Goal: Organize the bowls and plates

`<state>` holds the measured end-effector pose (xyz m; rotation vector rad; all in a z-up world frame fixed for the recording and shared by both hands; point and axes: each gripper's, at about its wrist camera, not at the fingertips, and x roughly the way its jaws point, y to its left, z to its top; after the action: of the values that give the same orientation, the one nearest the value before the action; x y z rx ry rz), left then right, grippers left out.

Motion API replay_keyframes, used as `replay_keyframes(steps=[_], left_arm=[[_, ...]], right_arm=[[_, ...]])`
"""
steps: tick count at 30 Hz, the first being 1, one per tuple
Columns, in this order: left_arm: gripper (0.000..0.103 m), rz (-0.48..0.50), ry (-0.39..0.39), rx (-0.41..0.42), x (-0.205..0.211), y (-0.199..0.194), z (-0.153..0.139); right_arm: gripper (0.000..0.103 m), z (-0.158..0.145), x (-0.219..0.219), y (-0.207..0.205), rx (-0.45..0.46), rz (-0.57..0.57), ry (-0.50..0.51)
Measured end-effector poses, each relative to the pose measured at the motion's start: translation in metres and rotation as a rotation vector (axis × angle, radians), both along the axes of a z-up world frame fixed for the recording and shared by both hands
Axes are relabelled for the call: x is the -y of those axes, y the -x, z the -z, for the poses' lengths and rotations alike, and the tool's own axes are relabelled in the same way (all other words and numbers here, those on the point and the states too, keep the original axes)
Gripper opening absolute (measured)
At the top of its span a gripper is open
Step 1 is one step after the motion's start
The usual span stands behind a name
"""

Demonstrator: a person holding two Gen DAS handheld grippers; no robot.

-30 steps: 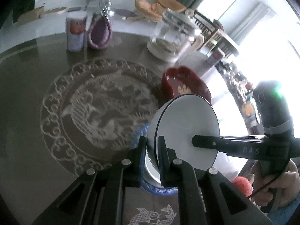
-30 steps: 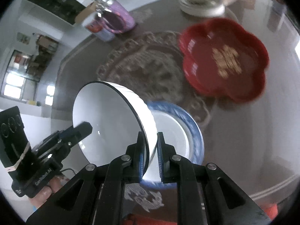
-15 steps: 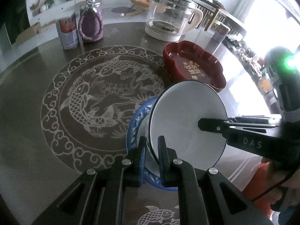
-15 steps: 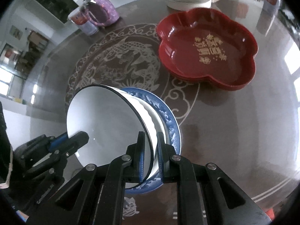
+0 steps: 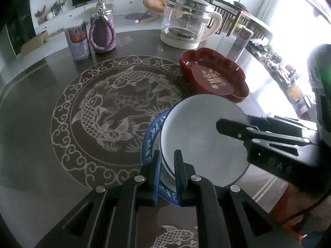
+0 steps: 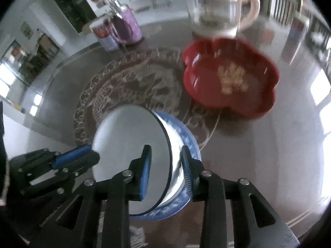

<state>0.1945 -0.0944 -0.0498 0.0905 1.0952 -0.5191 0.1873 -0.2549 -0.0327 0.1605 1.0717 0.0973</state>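
A white bowl with a dark rim (image 5: 202,136) (image 6: 132,144) sits in a blue patterned plate (image 5: 150,142) (image 6: 186,136) near the table's front edge. My left gripper (image 5: 166,163) is shut on the bowl's near rim. My right gripper (image 6: 165,159) is open, its jaws straddling the bowl's rim on the other side without pinching it; it shows in the left wrist view (image 5: 233,129). A red flower-shaped dish (image 5: 215,78) (image 6: 229,82) lies beyond the bowl.
A glass kettle (image 5: 186,26) (image 6: 217,10) stands behind the red dish. A purple jar (image 5: 102,33) (image 6: 126,29) and a can (image 5: 77,41) (image 6: 104,35) stand at the back left. The round table has a carved fish medallion (image 5: 115,111).
The bowl has come down level into the blue plate. My right gripper has opened and let go of the rim. My left gripper still holds the bowl.
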Motion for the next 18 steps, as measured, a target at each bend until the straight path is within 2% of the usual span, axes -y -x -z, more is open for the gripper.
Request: replay_keyframes(steps=[3,5,8,9,10,12,13,15,16,17,18], left_arm=[[0.011,-0.005,-0.005,0.018,0.001,0.004,-0.001],[0.012,-0.011,0.033,0.016,-0.003,0.006,-0.004],[0.019,-0.048,0.072,0.052,-0.014,0.012,-0.015],[0.033,-0.059,0.078,0.062,-0.016,0.013,-0.018],[0.054,-0.082,0.084,0.081,-0.021,0.016,-0.021],[0.075,-0.118,0.089,0.126,-0.028,0.022,-0.026],[0.078,-0.141,0.092,0.17,-0.034,0.028,-0.03],[0.078,-0.154,0.09,0.208,-0.038,0.033,-0.033],[0.078,-0.162,0.084,0.22,-0.04,0.035,-0.034],[0.078,-0.169,0.081,0.226,-0.04,0.037,-0.035],[0.078,-0.176,0.079,0.233,-0.041,0.038,-0.035]], right_arm=[[0.041,0.001,-0.005,0.005,0.037,-0.007,0.015],[0.041,0.002,-0.002,0.006,0.057,0.0,0.0],[0.041,0.009,0.003,0.008,0.084,0.025,-0.02],[0.041,0.013,0.002,0.009,0.088,0.019,-0.027],[0.041,0.016,0.001,0.011,0.088,0.019,-0.03],[0.042,0.022,0.001,0.016,0.107,0.03,-0.045],[0.043,0.02,0.003,0.02,0.126,0.043,-0.054],[0.054,0.007,0.005,0.03,0.193,0.075,-0.075],[0.068,-0.002,0.006,0.035,0.229,0.094,-0.069],[0.073,-0.014,0.006,0.041,0.268,0.12,-0.039],[0.073,-0.026,0.004,0.046,0.294,0.144,0.01]])
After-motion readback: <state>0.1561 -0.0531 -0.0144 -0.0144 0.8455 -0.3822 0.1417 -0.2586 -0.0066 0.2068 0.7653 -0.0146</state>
